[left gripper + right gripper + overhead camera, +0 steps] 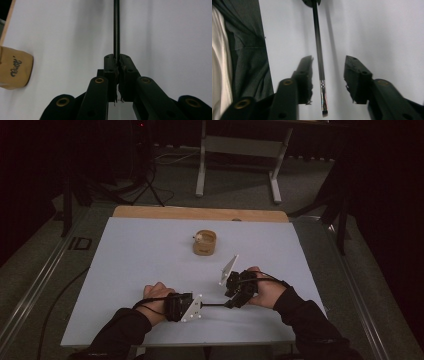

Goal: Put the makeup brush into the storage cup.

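A thin black brush [214,304] with a metal ferrule and a small bristle tip lies level just above the white table [150,255], near its front edge. My left gripper [201,305] is shut on the brush handle [116,27], which runs straight out from its jaws. My right gripper [229,302] is open, and the brush [319,57] passes between its fingers [305,72] without touching either. The ferrule end [324,100] points back toward the right gripper's camera. A tan round cup [205,243] with dark lettering stands mid-table, also at the left as the cup [15,68].
A wooden strip [200,213] runs along the table's far edge. Beyond it stand a white table frame [240,150] and a tripod [147,175] on the dark floor. A dark sleeve [249,50] lies at the left of the right gripper view.
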